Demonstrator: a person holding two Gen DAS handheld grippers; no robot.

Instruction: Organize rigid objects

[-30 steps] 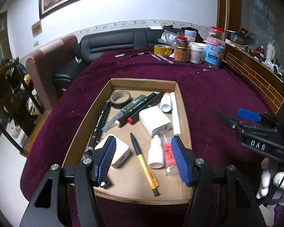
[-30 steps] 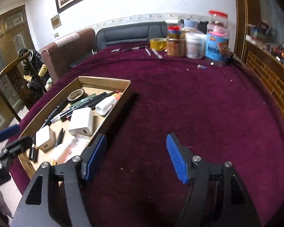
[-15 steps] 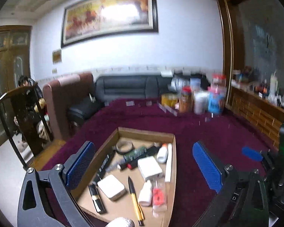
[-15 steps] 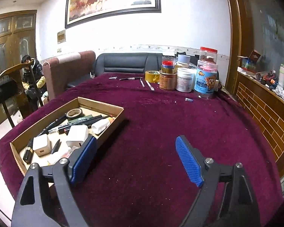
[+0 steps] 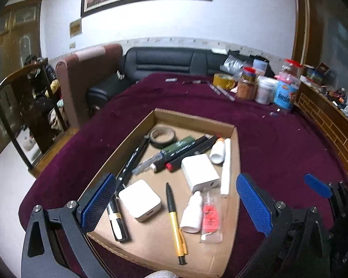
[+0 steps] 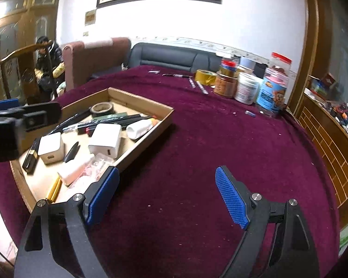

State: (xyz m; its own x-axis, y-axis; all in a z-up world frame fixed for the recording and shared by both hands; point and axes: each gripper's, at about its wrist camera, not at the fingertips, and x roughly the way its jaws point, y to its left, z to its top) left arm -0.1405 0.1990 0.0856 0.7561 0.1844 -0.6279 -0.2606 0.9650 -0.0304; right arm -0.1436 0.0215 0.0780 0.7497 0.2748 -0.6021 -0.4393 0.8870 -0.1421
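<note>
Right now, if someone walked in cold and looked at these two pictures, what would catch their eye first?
Probably the shallow cardboard tray on the dark red tablecloth, crowded with pens, two white chargers and a roll of tape. Next, the blue-padded left gripper, wide open and empty over the tray's near end, and the right gripper, open over bare cloth beside it. At the table's far edge stands a cluster of jars.

Black fingers [image 6: 255,210] wear blue textured pads [image 5: 97,202], silver screws.

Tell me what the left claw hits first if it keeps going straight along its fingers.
Probably the yellow-and-black ballpoint pen in the shallow cardboard tray, midway between the left claw's open fingers; depth is unclear.
</note>
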